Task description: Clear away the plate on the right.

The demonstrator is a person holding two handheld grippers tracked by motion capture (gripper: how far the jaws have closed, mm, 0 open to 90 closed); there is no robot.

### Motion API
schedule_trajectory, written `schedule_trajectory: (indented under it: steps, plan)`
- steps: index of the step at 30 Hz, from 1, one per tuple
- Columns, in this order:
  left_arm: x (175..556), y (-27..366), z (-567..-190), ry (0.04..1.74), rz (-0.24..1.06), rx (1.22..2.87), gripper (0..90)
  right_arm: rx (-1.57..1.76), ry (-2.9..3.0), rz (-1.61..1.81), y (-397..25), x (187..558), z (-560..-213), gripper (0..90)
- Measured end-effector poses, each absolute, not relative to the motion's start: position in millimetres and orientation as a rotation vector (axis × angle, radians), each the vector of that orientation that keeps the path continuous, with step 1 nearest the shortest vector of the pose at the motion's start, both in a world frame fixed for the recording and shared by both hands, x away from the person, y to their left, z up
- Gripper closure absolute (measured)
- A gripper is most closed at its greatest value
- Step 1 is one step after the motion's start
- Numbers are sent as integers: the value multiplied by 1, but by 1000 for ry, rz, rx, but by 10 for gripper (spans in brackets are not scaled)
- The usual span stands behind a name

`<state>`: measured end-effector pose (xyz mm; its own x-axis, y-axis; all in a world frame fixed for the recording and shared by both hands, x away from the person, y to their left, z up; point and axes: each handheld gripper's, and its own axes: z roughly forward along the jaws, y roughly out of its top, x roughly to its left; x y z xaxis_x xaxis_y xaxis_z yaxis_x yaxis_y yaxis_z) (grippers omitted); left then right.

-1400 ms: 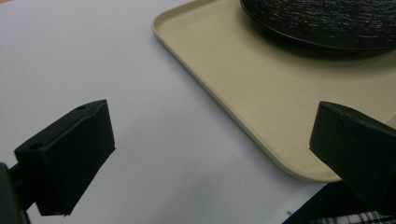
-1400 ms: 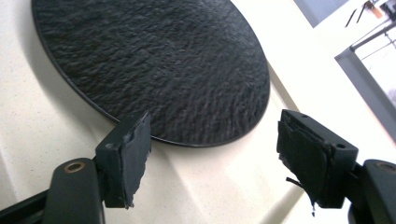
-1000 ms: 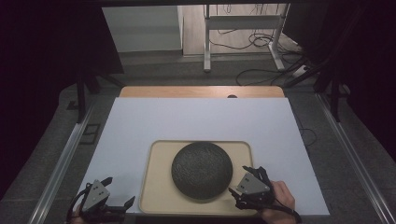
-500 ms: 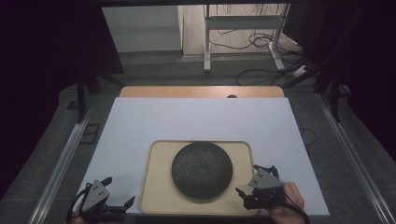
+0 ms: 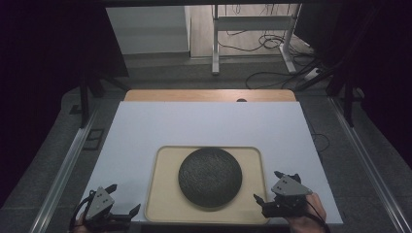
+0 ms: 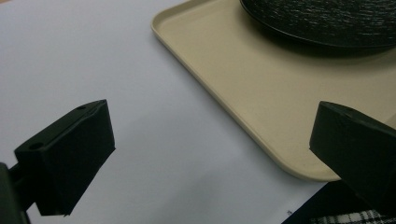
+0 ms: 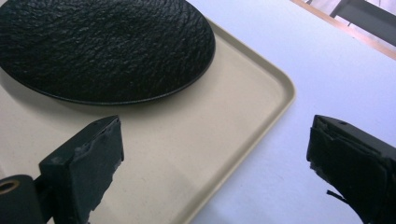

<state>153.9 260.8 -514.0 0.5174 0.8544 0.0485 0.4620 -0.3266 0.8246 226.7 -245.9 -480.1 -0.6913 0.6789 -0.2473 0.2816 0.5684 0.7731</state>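
The beige tray (image 5: pixel 160 194), bearing a black textured plate (image 5: pixel 210 176), is seen near the front edge of the white surface (image 5: pixel 194 126); the left tongs (image 5: pixel 121 213) and right tongs (image 5: pixel 266 190) are held wide at its near corners, apparently placed to grip both rims for a level lift.

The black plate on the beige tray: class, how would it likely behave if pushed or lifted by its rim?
The black plate looks rigid and probably breakable. Its low, round form suggests sliding across the tray, not tipping. The rough, wrinkled surface should offer grip, though its thin overhanging edge may be awkward.
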Motion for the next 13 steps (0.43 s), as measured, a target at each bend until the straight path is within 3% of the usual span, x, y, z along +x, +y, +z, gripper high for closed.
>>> schedule_trajectory:
  steps: [13]
  plan:
    - [154,260,-514,1074,626,1968,0,782,2270,956,-256,224,-486,30]
